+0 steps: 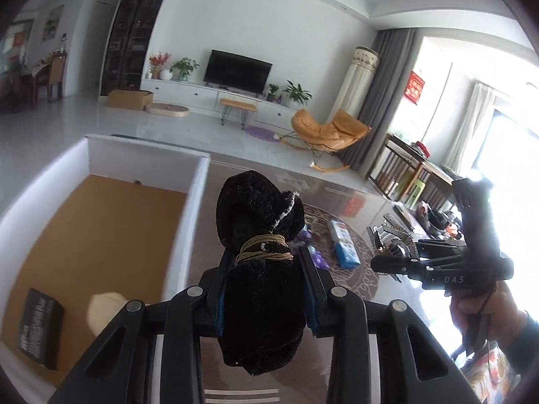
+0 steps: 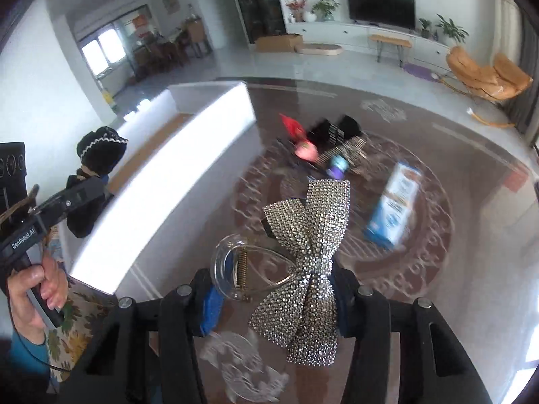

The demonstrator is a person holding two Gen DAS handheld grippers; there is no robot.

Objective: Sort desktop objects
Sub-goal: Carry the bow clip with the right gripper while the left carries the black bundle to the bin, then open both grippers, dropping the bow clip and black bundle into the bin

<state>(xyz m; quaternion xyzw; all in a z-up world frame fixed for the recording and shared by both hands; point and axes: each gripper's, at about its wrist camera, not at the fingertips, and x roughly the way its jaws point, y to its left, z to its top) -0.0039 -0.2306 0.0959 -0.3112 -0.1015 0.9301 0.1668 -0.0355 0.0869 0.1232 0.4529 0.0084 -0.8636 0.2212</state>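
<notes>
Left tool [image 1: 262, 269]: pads pressed on a black fuzzy pouch [image 1: 259, 269] bound at the neck with tan cord; the pouch stands upright between the fingers, its puffed top above the fingertips, its lower part hanging below them, clear of the desk.

Right tool [image 2: 273, 289]: clamped on a rhinestone bow hair clip [image 2: 308, 252] with a clear plastic claw; bow lies across the fingers, one wing reaching forward, held above the desk.

White box [image 1: 195, 208]: open top, brown floor, just left of the left tool; inside, a black packet [image 1: 40, 330] and a pale round item, partly hidden.

Desk [image 2: 438, 269]: dark glossy top with a round ornamental pattern. On it, ahead of the right tool: blue-and-white carton [image 2: 394, 205] lying flat, a red-and-pink item [image 2: 299, 141], a small purple-and-blue item [image 2: 338, 166], black pieces; all blurred.

Person: a hand [image 2: 37, 289] grips the left tool's handle.

Room: white tiled floor, television [image 1: 237, 69] on a white cabinet, potted plants, orange lounge chair [image 1: 328, 129], grey curtain, bright window.
</notes>
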